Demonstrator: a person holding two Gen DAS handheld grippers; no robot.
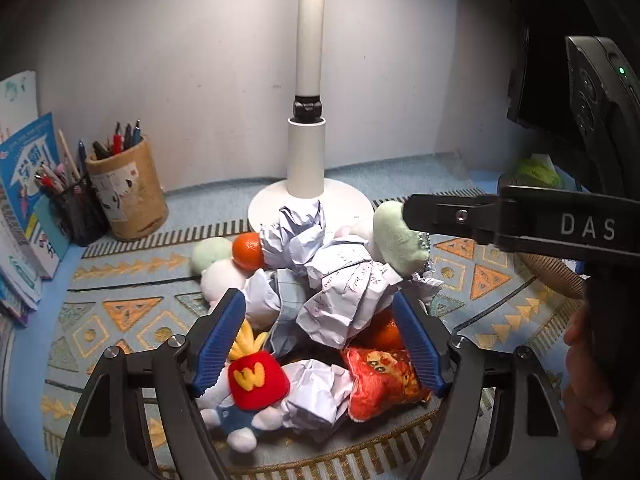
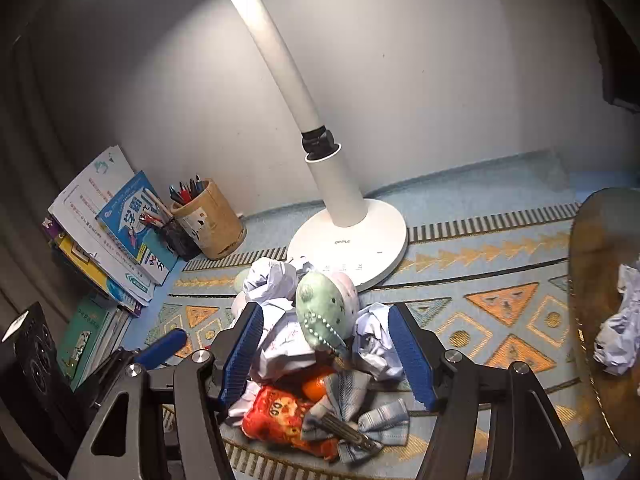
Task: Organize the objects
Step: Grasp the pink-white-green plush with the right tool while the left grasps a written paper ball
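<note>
A pile lies on the patterned mat: crumpled paper balls, two oranges, a red fries plush, an orange-red plush, a striped grey cloth and a green plush with a bead chain. My left gripper hovers over the near side of the pile with its jaws half apart, the big paper ball showing between the blue pads. My right gripper is also half apart, with the green plush between its tips but clear of both pads. One of its fingers reaches the plush from the right.
A white lamp base stands right behind the pile. Far left are a bamboo pen pot, a mesh pen holder and stacked books. A brown round basket at the right holds crumpled paper.
</note>
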